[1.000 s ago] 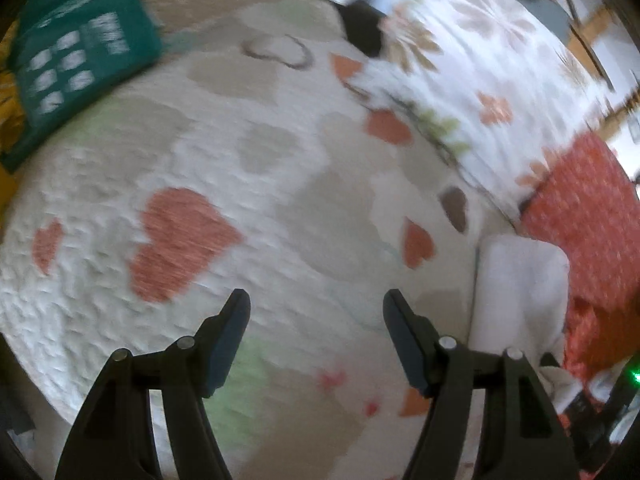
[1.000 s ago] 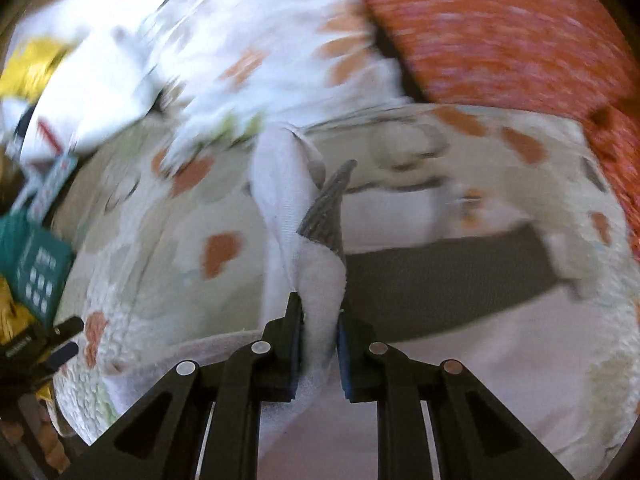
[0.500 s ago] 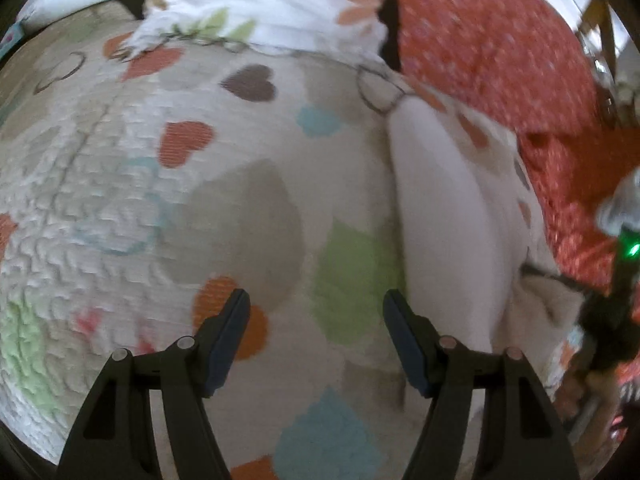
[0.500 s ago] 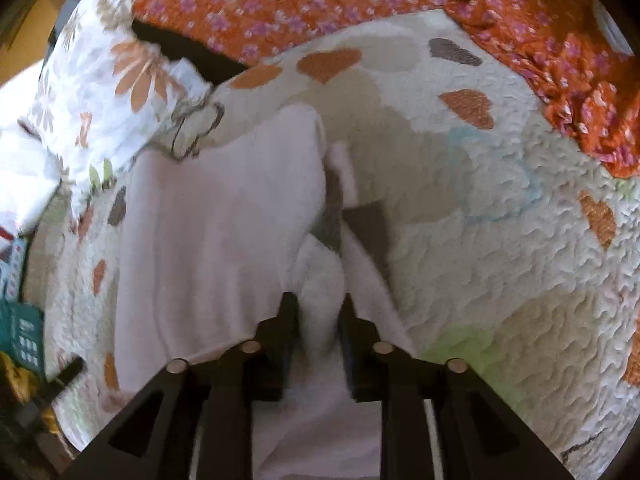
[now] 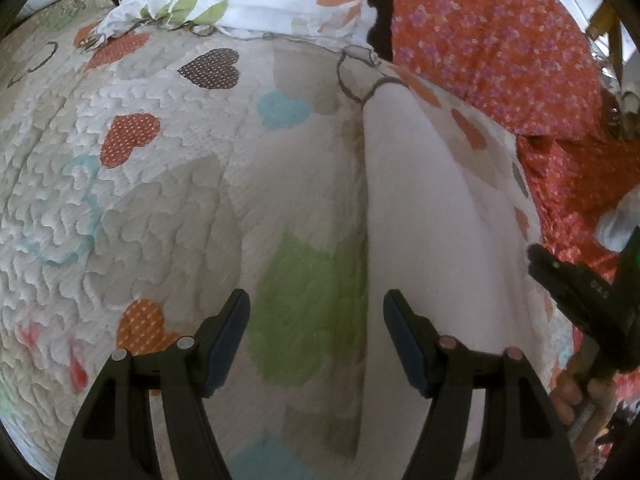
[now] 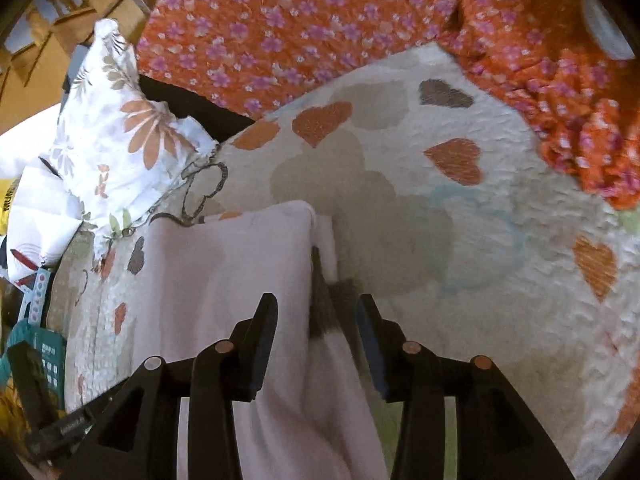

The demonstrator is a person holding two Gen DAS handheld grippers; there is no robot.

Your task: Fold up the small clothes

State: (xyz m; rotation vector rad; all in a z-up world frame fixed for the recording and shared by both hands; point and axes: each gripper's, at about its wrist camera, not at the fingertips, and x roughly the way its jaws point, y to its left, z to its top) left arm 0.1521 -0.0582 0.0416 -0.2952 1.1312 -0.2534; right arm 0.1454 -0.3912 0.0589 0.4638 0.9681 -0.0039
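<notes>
Left wrist view: left tool [image 5: 316, 334] is held wide apart over the heart-print quilt [image 5: 168, 184]; pale pink garment [image 5: 432, 216] is laid right of centre.

Right wrist view: right tool [image 6: 318, 338] is spread wide, garment [image 6: 224, 288] lies lower centre, its grey-trimmed edge [image 6: 334, 308] seen between the fingers.

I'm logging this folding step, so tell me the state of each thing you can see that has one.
left gripper: open, holding nothing, above the quilt.
right gripper: open, fingers either side of the garment's fold.
pale pink garment: lying on the quilt, folded over, grey part showing at the fold.
heart quilt: spread flat.
floral pillow: lying at the quilt's edge.
</notes>
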